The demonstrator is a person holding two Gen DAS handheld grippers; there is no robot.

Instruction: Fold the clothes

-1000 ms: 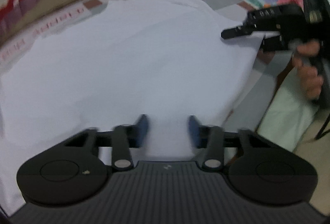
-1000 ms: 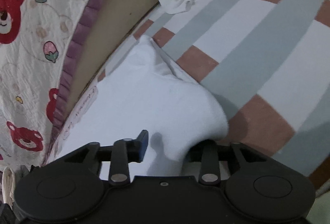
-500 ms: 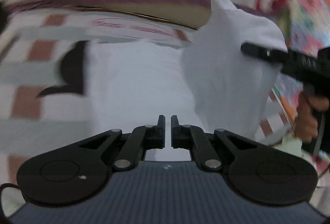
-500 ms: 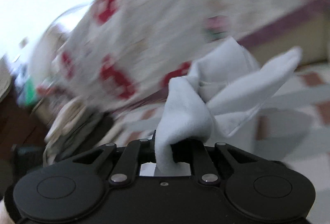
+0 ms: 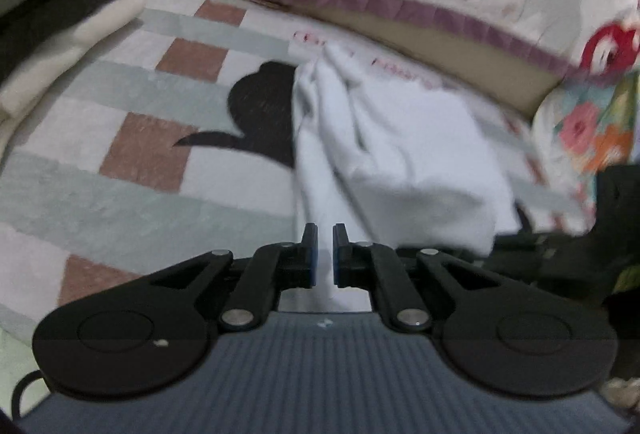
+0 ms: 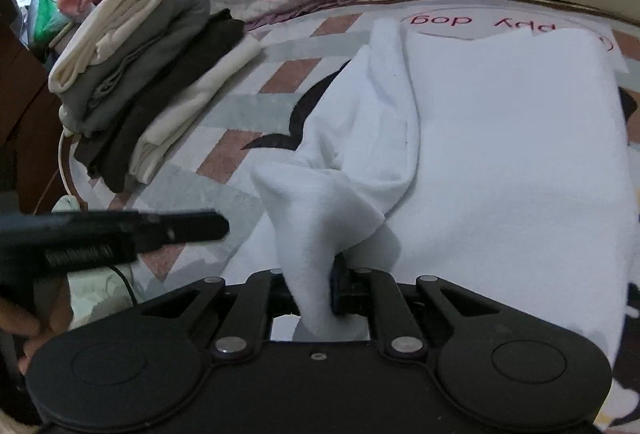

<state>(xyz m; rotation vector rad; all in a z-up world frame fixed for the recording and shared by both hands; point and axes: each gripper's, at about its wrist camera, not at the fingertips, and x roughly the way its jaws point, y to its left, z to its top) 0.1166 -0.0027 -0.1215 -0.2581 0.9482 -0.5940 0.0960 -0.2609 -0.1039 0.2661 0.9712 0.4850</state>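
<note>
Fabric is bunched up in the right gripper (image 6: 316, 298), which is clamped on a corner of the white garment (image 6: 500, 138); a second ago that garment lay flat and spread wide on the checked bedspread (image 5: 120, 194), now one side is carried over onto the rest, so a fold looks to be partway in. The left gripper (image 5: 325, 254), wide open a second ago, has its jaws nearly together, and whether they pinch cloth is hard to tell. A stack of folded clothes (image 6: 152, 82) sits off to the side
</note>
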